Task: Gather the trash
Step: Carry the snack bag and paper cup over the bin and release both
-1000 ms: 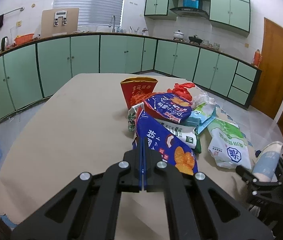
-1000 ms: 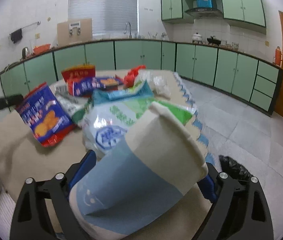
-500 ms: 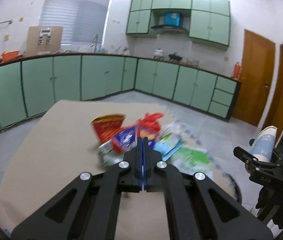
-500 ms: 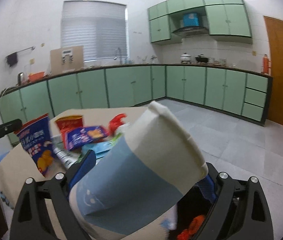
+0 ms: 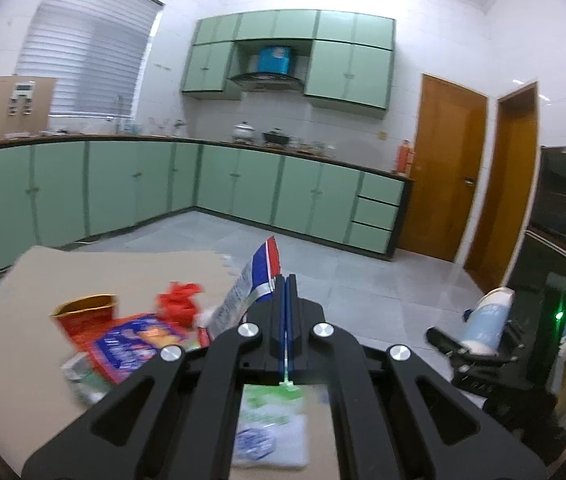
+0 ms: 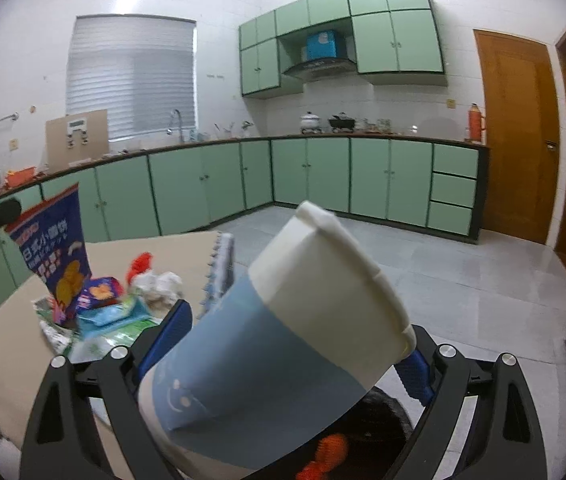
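My left gripper (image 5: 286, 280) is shut on a blue snack bag (image 5: 255, 284) and holds it in the air above the table; the bag also shows hanging at the left of the right wrist view (image 6: 57, 256). My right gripper (image 6: 295, 344) is shut on a blue and white paper cup (image 6: 283, 336), held tilted above a black trash bag (image 6: 371, 436) with orange trash in it. The cup also shows at the right of the left wrist view (image 5: 487, 320). Several wrappers (image 5: 131, 340) lie in a pile on the beige table (image 5: 95, 276).
A red carton (image 5: 83, 316) and a white and green bag (image 5: 271, 424) lie on the table. Green kitchen cabinets (image 5: 131, 184) line the far walls. Wooden doors (image 5: 447, 184) stand at the right. Grey tiled floor (image 6: 443, 276) lies beyond the table.
My left gripper has lifted the blue snack bag off the pile and up into the air. My right gripper has carried the cup away from the table to above the trash bag.
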The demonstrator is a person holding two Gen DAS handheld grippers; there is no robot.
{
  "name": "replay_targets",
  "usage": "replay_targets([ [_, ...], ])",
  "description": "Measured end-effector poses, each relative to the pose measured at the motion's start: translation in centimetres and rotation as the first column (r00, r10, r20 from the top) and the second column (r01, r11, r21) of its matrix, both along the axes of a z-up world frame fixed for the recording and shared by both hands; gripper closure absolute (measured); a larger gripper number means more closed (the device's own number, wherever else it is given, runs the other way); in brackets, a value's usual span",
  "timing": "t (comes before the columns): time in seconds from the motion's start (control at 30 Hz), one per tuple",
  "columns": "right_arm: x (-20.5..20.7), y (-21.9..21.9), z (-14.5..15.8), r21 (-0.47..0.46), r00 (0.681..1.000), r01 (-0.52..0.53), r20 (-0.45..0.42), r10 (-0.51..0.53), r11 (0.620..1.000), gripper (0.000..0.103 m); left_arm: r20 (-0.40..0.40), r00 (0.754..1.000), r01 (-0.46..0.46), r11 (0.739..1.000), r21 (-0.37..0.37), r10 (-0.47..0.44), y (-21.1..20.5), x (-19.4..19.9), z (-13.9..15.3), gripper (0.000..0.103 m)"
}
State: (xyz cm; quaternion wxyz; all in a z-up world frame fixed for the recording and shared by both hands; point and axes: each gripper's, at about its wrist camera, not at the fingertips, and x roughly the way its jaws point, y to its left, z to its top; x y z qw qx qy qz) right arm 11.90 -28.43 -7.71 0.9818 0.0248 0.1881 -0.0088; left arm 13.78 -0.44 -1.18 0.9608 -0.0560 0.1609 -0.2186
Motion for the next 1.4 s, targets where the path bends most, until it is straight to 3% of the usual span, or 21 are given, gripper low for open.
replay_targets([
  [0.3,1.2,-4.3,-3.2,-0.024,0.994,0.080,-0.078,-0.082,0.996,0.013,-0.081,0.979,0.188,0.982,-0.015,-0.188,-10.1,3.7,-3.5,0.103],
  [0.57,2.9,-6.8,-5.7,-0.030,0.986,0.102,-0.126,-0.105,0.994,0.013,-0.154,0.960,0.239,0.971,0.020,-0.233,-15.2,6.9,-7.2,0.103],
  [0.83,5.5,-7.4,-8.7,-0.033,0.977,0.090,-0.193,-0.095,0.995,0.012,-0.219,0.949,0.245,0.967,0.062,-0.227,-16.3,9.4,-10.1,0.103],
  [1.1,7.1,-6.2,-11.5,-0.031,0.960,0.041,-0.274,-0.048,0.999,0.007,-0.221,0.955,0.217,0.974,0.066,-0.198,-15.0,10.0,-9.7,0.102],
  [1.23,6.6,-5.8,-11.0,-0.034,0.966,0.031,-0.257,-0.039,0.999,0.006,-0.216,0.963,0.177,0.982,0.063,-0.159,-13.5,9.7,-9.4,0.081],
  [1.4,5.9,-5.2,-9.0,-0.015,0.977,0.022,-0.213,-0.024,1.000,0.006,-0.198,0.974,0.131,0.987,0.091,-0.111,-11.3,8.5,-8.9,0.077],
])
